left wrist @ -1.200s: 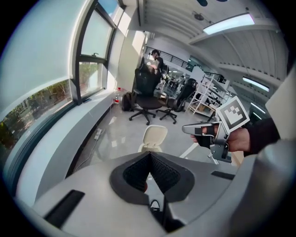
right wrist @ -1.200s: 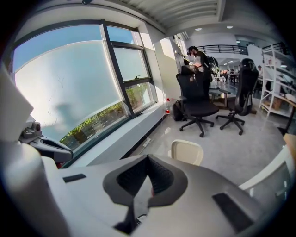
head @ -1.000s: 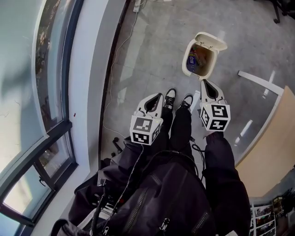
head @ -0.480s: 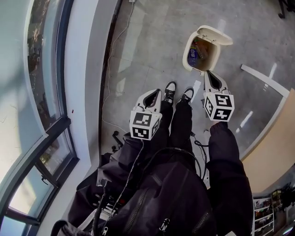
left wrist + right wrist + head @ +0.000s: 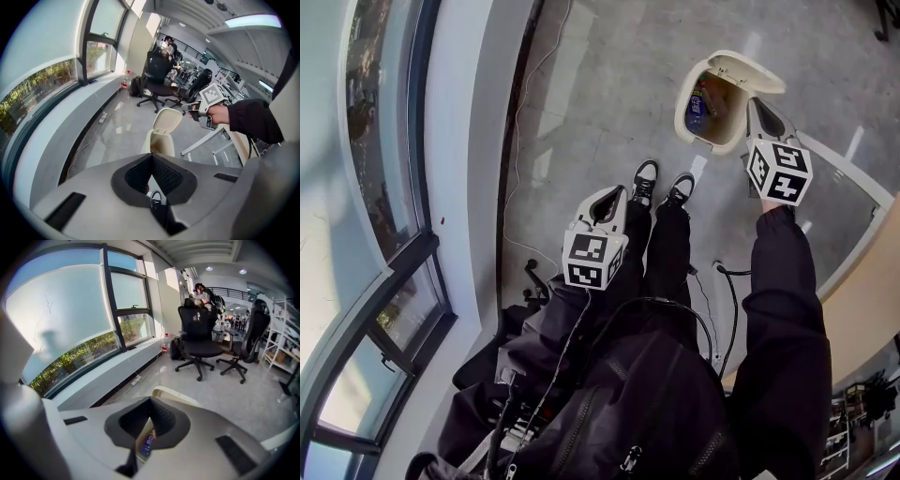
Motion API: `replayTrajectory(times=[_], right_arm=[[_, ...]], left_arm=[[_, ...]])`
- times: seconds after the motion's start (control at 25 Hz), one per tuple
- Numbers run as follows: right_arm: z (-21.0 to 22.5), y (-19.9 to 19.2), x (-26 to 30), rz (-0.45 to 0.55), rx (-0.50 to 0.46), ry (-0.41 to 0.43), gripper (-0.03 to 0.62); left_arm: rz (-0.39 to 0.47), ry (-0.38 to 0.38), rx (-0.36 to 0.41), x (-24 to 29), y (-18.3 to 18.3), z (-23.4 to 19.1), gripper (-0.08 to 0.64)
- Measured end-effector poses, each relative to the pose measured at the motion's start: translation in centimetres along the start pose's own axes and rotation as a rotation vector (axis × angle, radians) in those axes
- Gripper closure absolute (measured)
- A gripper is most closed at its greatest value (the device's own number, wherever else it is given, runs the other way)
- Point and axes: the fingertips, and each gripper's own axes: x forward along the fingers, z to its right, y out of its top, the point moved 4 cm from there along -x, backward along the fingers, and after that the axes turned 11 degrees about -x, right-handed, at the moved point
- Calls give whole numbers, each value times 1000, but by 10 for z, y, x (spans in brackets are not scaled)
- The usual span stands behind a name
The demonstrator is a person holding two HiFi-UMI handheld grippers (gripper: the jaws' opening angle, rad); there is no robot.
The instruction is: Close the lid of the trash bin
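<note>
On the floor, just past the person's shoes (image 5: 645, 178), the trash bin (image 5: 682, 117) is standing with its mouth wide open. Its lid (image 5: 748, 73) is tipping up at the far side of the bin, away from the person. To shut, I think it is going to have to swing down toward the bin's near rim. Bits of rubbish (image 5: 698, 101) are showing inside the bin.

The right gripper (image 5: 757, 105) is hovering just beside the bin's right edge. Its tip is pointing at the lid and is very near it, but I cannot tell if it is touching. Its jaws are pressing together with nothing between them.

The left gripper (image 5: 614, 194) is hanging well apart from the bin, back over the person's legs (image 5: 670, 253). Its jaws are together too and are holding nothing.

I am guessing the right gripper is the one for the push, since it is much nearer. It is needing to get behind the lid's top and press it down toward the person.
</note>
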Motion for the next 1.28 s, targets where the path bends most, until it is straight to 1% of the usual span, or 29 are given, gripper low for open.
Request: replayTrajectory(times=[0.2,0.44,0.52,0.64,0.76,0.84,0.92,1.16,1.28], right_arm=[[27,0,26,-25,-21,-33,588],[66,5,55,-35,-3,-69,588],[77,9,64,-35,26,-76,588],[95,11,76,-45,109,-77,588],[106,1,87,-120,166,-86,588],[108,-5,90,-163,192,-75,588],[106,-10,90,-183,206,-58,588],[93,-21,79,-174,222,-27,588],[77,-34,72,-196,222,-12,588]], left_arm=[[-12,7,-13,2,-3,-5,560],[-18,24,-20,5,-9,-11,560],[-20,30,-24,3,-11,-14,560],[-28,33,-23,4,-16,-15,560],[-31,33,-22,4,-20,-16,560],[-31,32,-24,1,-21,-16,560],[-33,30,-24,1,-22,-14,560],[-33,26,-19,0,-23,-12,560],[-31,23,-17,-1,-25,-10,560]])
